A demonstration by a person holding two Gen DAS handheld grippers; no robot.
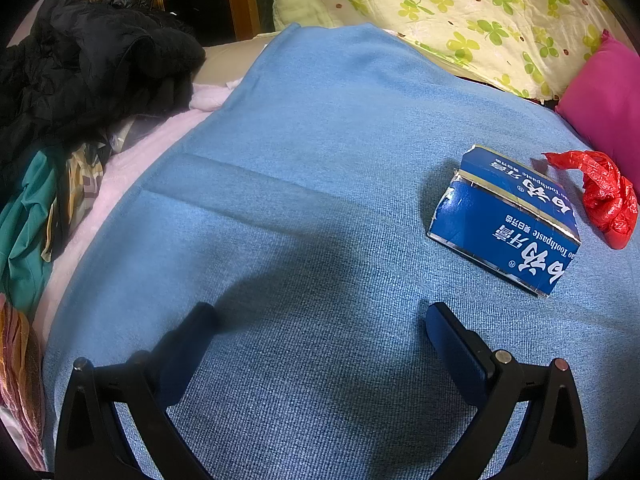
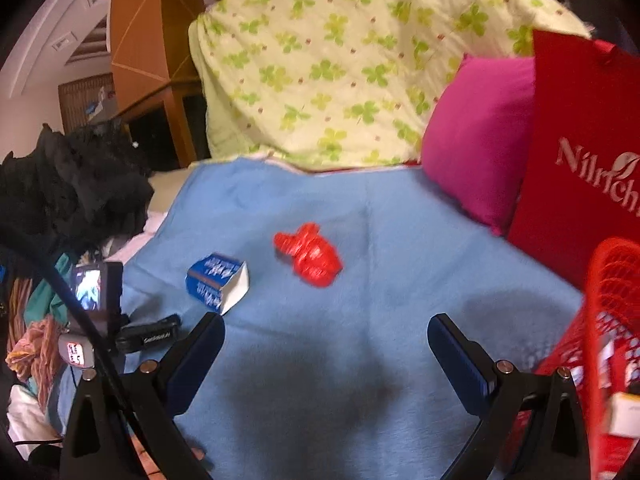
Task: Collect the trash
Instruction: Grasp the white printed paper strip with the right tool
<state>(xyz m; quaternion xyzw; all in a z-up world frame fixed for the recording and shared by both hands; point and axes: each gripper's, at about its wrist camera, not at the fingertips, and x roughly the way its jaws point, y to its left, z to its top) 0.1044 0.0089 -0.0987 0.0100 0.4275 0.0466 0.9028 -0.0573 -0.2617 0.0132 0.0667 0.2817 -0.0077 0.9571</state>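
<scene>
Two trash items on blue blanket; both grippers empty, jaws wide.

Toothpaste box (image 1: 505, 219): blue, crushed, torn open at one end, white lettering; lies right of centre in the left wrist view. Crumpled red plastic bag (image 1: 600, 196) just beside it, toward the right edge. Left gripper (image 1: 320, 316) and right gripper (image 2: 326, 326) hover over bare blue blanket (image 1: 300, 140); nothing lies between the fingers and the trash. Red mesh basket (image 2: 612, 320) at lower right of right wrist view, red paper bag (image 2: 580, 160) and pink pillow (image 2: 476, 140) behind it. Black clothing (image 1: 92, 64) piled upper left.
</scene>
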